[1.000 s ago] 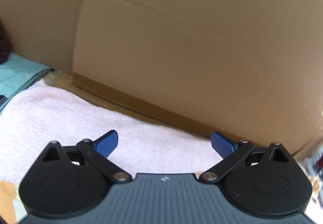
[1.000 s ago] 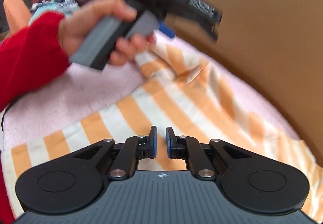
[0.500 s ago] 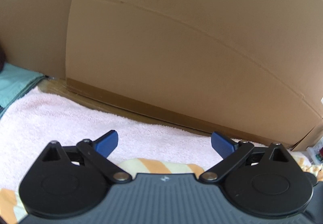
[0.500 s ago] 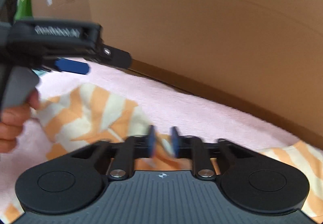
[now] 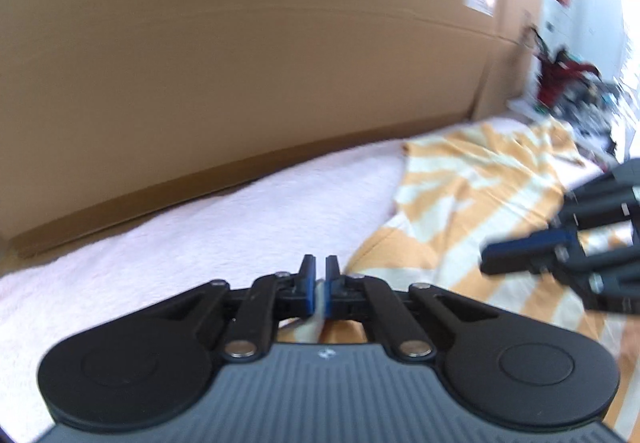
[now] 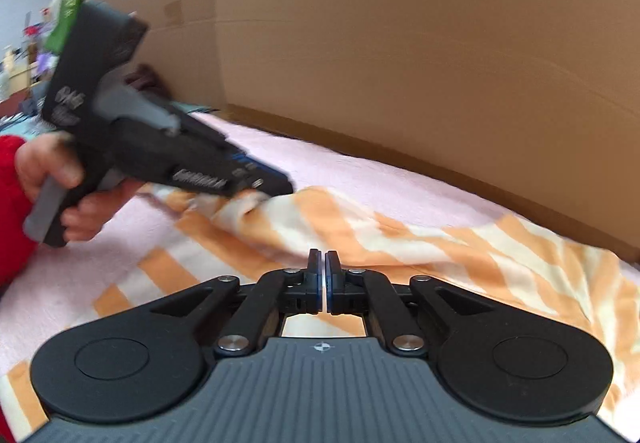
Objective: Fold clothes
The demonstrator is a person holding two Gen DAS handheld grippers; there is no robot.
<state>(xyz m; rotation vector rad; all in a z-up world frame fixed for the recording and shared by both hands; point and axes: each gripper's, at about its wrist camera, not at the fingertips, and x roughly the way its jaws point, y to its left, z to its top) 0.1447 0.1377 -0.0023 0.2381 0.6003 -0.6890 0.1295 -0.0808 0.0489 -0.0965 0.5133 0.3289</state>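
Note:
An orange-and-cream striped garment (image 5: 480, 195) lies rumpled on a pink towel (image 5: 200, 235). My left gripper (image 5: 319, 271) has its jaws closing onto the garment's near edge, and a pale strip of cloth shows between the blue pads. In the right wrist view a hand (image 6: 44, 167) holds that left gripper (image 6: 276, 183), whose tip pinches a raised fold of the garment (image 6: 420, 243). My right gripper (image 6: 322, 263) is shut, with a thin line of cloth between its pads. In the left wrist view the right gripper (image 5: 492, 259) is a blurred shape over the stripes.
A tall cardboard wall (image 5: 240, 63) stands along the towel's far edge, also filling the right wrist view as cardboard (image 6: 440, 63). A red sleeve (image 6: 8, 203) enters at the left. Room clutter (image 5: 568, 83) shows past the cardboard's right end.
The left jaws went from wide open to shut on the cloth. The left view swung right, bringing the garment and right gripper into sight. The left gripper dropped onto the garment.

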